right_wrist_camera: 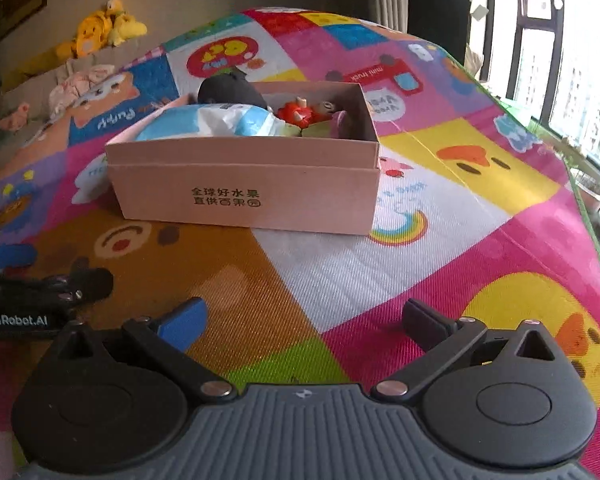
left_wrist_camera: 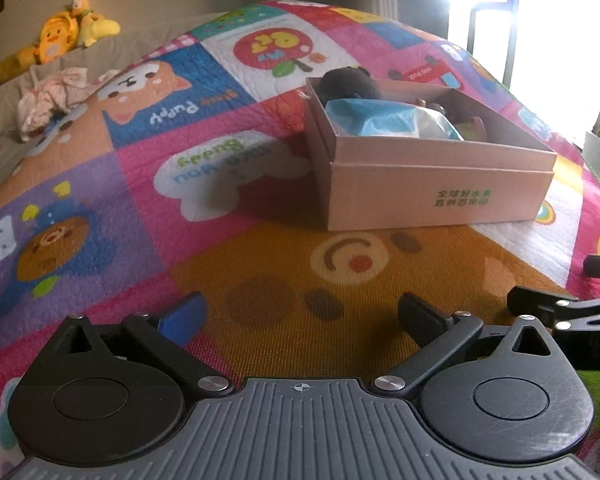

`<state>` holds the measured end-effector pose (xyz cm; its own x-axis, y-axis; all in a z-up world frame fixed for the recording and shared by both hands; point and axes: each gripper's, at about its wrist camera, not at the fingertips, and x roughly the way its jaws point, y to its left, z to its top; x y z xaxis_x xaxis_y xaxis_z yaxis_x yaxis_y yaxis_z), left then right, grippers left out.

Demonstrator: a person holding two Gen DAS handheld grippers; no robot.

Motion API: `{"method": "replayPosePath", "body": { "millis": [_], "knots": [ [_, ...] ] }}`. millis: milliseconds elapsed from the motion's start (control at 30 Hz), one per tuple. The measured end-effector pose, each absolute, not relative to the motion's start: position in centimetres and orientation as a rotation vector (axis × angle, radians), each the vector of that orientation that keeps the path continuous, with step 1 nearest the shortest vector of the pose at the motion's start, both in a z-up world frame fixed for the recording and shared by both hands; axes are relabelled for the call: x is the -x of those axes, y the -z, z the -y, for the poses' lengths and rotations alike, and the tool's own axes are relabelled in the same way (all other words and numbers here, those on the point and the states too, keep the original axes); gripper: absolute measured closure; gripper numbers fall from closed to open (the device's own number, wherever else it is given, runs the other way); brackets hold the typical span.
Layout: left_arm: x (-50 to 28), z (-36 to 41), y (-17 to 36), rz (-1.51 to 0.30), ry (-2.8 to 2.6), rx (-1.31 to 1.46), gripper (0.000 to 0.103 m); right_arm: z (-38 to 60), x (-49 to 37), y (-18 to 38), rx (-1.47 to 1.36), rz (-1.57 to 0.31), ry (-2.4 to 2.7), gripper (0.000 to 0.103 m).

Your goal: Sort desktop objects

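A pink cardboard box (left_wrist_camera: 432, 196) (right_wrist_camera: 244, 196) stands on the colourful play mat (left_wrist_camera: 140, 168) (right_wrist_camera: 440, 240). Inside it lie a blue-and-white plastic pack (left_wrist_camera: 388, 120) (right_wrist_camera: 216, 122), a dark round soft item (left_wrist_camera: 350, 82) (right_wrist_camera: 230, 90) and a red toy (right_wrist_camera: 298, 114) with other small toys beside it. My left gripper (left_wrist_camera: 302, 312) is open over the mat, well short of the box, nothing between its fingers. My right gripper (right_wrist_camera: 304, 316) is open too, low over the mat in front of the box. Each gripper shows at the edge of the other's view.
Yellow plush toys (left_wrist_camera: 68, 28) (right_wrist_camera: 100, 28) and crumpled pink cloth (left_wrist_camera: 48, 96) (right_wrist_camera: 80, 80) lie on a grey sofa beyond the mat's far left. A bright window (right_wrist_camera: 560, 60) with potted plants is at the right. Framed pictures hang on the wall.
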<state>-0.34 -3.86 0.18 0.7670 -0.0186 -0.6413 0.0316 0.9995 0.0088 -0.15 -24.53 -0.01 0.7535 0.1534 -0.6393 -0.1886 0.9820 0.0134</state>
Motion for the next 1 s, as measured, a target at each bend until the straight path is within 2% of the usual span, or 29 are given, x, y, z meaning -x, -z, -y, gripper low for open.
{"method": "replayPosePath", "body": {
  "millis": [1000],
  "knots": [
    [0.37,4.30,-0.21,-0.697,0.024,-0.022,0.000,24.69,0.11,0.02,0.053,-0.693,-0.187,0.000]
  ]
}}
